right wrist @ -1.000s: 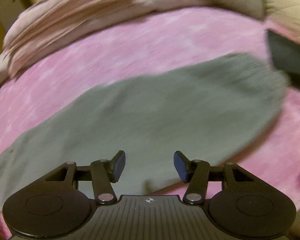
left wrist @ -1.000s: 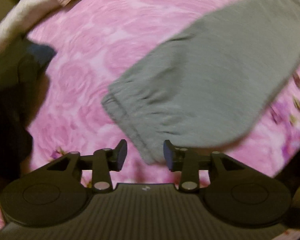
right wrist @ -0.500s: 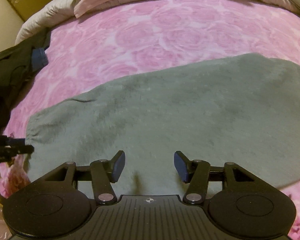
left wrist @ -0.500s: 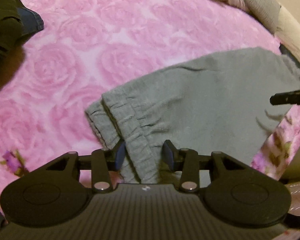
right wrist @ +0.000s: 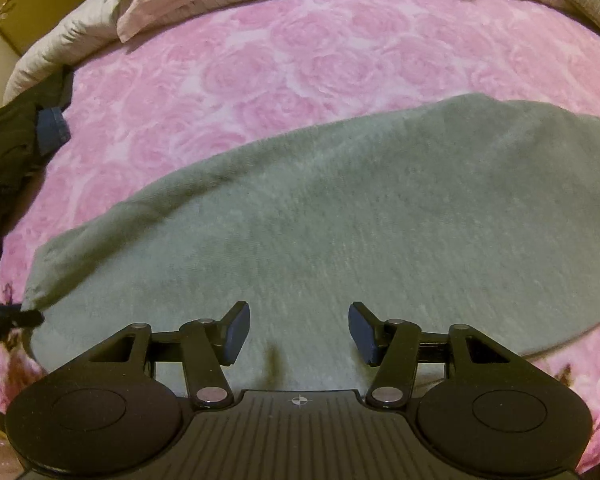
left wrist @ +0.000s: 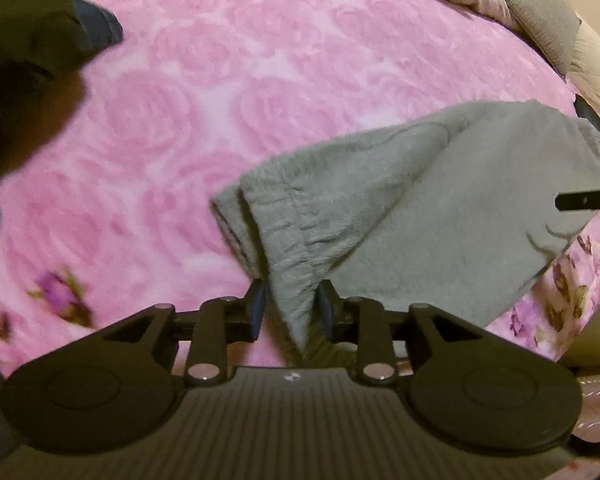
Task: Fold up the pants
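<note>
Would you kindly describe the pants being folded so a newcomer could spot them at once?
Start from the pink rose-patterned blanket that covers the bed. On its near side lie the pants, a soft grey-green fleecy pair, with the gathered end between the fingers of the left gripper. They are the only pale garment lying out on the pink; the dark clothes are heaped at the blanket's edge.

The left gripper (left wrist: 290, 310) sits low at the gathered waistband corner of the grey pants (left wrist: 420, 216), its jaws narrowed with the fabric corner between them. The right gripper (right wrist: 298, 332) hovers over the pants' broad middle, jaws spread wide, nothing between its blue pads (right wrist: 236, 334).
</note>
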`<state>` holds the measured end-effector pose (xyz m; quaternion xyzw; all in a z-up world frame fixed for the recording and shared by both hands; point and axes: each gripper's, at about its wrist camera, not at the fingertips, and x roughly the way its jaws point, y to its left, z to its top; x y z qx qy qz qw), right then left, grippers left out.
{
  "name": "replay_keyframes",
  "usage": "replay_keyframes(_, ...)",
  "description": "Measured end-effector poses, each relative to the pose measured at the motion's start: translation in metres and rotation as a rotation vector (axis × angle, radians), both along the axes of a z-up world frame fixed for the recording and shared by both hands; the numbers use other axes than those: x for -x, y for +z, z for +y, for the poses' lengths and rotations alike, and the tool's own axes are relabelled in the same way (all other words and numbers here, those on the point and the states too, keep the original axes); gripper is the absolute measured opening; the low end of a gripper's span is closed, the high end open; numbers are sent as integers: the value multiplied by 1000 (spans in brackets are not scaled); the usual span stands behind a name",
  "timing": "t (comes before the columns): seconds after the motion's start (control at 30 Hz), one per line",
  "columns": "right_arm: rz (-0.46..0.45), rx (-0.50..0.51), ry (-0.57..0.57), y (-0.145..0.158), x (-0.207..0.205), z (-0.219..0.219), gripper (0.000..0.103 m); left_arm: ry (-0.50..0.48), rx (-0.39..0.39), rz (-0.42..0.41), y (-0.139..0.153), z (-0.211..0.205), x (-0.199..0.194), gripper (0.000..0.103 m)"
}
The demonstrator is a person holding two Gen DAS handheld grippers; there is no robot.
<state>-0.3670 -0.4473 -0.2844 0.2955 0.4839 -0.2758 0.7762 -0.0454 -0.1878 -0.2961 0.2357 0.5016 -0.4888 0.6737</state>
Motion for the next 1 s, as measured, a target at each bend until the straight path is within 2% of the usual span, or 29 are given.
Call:
replay_keyframes(0.1,5,-12,-24,-3,3,-1,52,-3,22,-50,18,-4,-13,22)
replay_keyframes(0.2,1,-19,-46,-7,2,-2,52,-49,36,-70,17,-29,-31,22)
replay_keyframes(0.3,-5,-13,-35,-8,-5,-1,52,-177,15,-58,-3,-67,-36,22)
replay_keyframes(0.33,-7,-8,-26,-9,-7,-1,52,-244,-7,-54,-11,-77,-33,28)
replay_keyframes(0.37,-8,1,-18,-10,-9,0,52,-288,-21,-77,-16,-80,-30,30)
replay_keyframes(0.4,-5,7,-14,-11,-11,1,52,-339,-38,-98,-19,-84,-27,28)
replay_keyframes(0.43,0,6,-17,-13,-11,1,52,-353,-45,-105,-19,-84,-27,20)
replay_keyframes(0.47,4,-1,-30,-14,-10,0,52,-348,-40,-113,-15,-80,-29,15)
replay_keyframes(0.57,1,-10,-63,-14,-9,1,53,-288,28,-158,6,-68,-37,14)
replay_keyframes(0.6,-2,-10,-65,-15,-9,2,53,-282,29,-165,2,-66,-38,14)
replay_keyframes(0.7,11,-28,-58,-22,-13,4,53,-277,-16,-121,-26,-71,-39,15)
replay_keyframes(0.77,21,-38,-56,-24,-15,6,53,-246,-20,-95,-26,-73,-46,22)
replay_keyframes(0.83,13,-43,-53,-23,-15,7,53,-221,-14,-104,-15,-68,-49,32)
replay_keyframes(0.93,8,-56,-54,-24,-14,9,53,-209,-12,-175,9,-54,-42,25)
replay_keyframes(1.0,-3,-73,-56,-27,-14,12,53,-211,2,-144,23,-44,-32,26)
